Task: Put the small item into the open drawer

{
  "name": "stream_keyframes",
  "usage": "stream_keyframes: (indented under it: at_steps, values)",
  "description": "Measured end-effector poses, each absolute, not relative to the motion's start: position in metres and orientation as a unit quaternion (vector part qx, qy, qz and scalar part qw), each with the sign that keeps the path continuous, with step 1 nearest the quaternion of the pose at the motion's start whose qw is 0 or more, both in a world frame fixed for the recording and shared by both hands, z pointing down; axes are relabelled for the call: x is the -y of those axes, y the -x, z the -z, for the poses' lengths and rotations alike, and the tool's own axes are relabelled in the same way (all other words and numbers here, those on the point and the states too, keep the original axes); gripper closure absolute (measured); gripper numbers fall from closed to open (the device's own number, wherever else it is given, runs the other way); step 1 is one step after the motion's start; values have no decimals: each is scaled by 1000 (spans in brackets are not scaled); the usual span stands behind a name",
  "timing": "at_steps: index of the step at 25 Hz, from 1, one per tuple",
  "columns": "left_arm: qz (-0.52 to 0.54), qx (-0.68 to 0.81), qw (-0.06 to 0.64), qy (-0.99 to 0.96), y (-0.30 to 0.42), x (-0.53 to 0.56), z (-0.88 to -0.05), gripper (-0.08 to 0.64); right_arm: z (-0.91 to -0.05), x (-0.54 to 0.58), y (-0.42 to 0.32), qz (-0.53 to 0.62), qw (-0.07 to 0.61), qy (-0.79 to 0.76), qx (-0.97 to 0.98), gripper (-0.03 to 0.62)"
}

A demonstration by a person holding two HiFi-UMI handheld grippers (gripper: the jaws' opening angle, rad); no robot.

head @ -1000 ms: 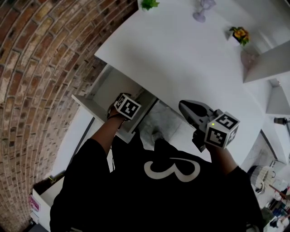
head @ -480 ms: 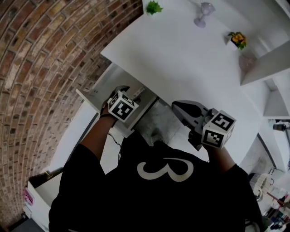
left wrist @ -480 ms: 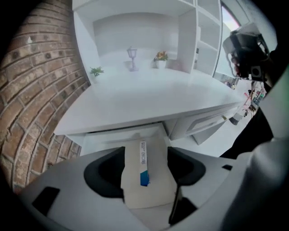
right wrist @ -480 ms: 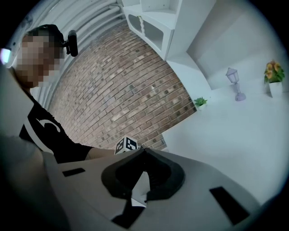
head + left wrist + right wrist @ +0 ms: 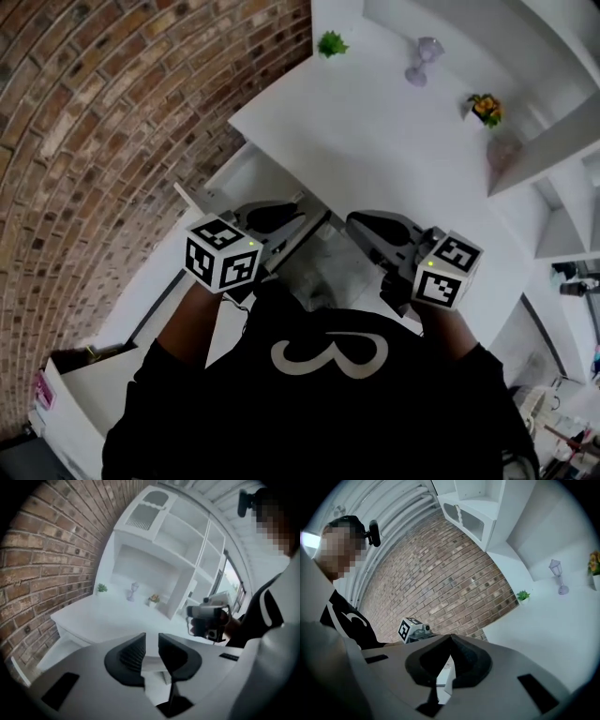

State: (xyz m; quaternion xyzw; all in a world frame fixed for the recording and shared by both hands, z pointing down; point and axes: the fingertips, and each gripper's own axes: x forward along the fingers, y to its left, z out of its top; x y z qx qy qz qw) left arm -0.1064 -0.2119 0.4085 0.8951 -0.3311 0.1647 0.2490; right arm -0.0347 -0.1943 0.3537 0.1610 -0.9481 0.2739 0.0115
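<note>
White desk top (image 5: pixel 375 141) fills the upper middle of the head view. A red-brown brick wall (image 5: pixel 112 141) runs along its nine o'clock side, and white shelving (image 5: pixel 553 150) stands at three o'clock.

Three small ornaments stand on the far part of the desk:
- a green plant (image 5: pixel 331 43) at twelve o'clock
- a pale lilac lamp-shaped figure (image 5: pixel 419 61) at one o'clock
- a pot of yellow and orange flowers (image 5: pixel 485 108) near two o'clock

Under the desk's near edge the open drawer (image 5: pixel 225 183) stands pulled out, at about ten o'clock from the middle of the view.

A person in a black shirt (image 5: pixel 328 403) fills the six o'clock part of the view. The person holds both grippers side by side near the desk's front edge.

The left gripper (image 5: pixel 302 219) points toward two o'clock. Its jaws have just been closing and now stand a narrow gap apart, with nothing between them.

The right gripper (image 5: pixel 356 223) points toward ten o'clock. Its jaws are closed tip to tip and hold nothing.

The small item cannot be made out in any view. The left gripper covers part of the drawer's inside.
</note>
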Motion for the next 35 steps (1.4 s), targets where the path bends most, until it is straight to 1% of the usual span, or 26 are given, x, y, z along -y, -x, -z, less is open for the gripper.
stream_keyframes:
  at_steps: [2, 4, 6, 8, 11, 14, 25, 35]
  values:
    - [-121, 335, 245, -902, 103, 203, -380, 497, -342, 192, 36, -262, 3, -154, 953, 581]
    - [-69, 348, 244, -903, 103, 200, -354, 543, -333, 190, 37, -251, -2, -147, 957, 581]
    - [-17, 367, 238, -899, 106, 198, -329, 552, -327, 188, 37, -244, -6, -142, 959, 581]
    - [7, 392, 219, -894, 110, 197, -312, 557, -321, 186, 35, -242, -15, -139, 960, 581]
    - [20, 401, 198, -894, 109, 192, -295, 557, -313, 186, 33, -233, -21, -137, 962, 582]
    - [27, 397, 198, -896, 107, 187, -287, 557, -307, 187, 33, -215, -19, -138, 967, 583]
    - [4, 394, 191, -899, 102, 198, -291, 557, -298, 210, 37, -190, -36, -139, 971, 583]
    - [-2, 400, 192, -896, 116, 211, -302, 557, -310, 230, 51, -186, -24, -136, 973, 583]
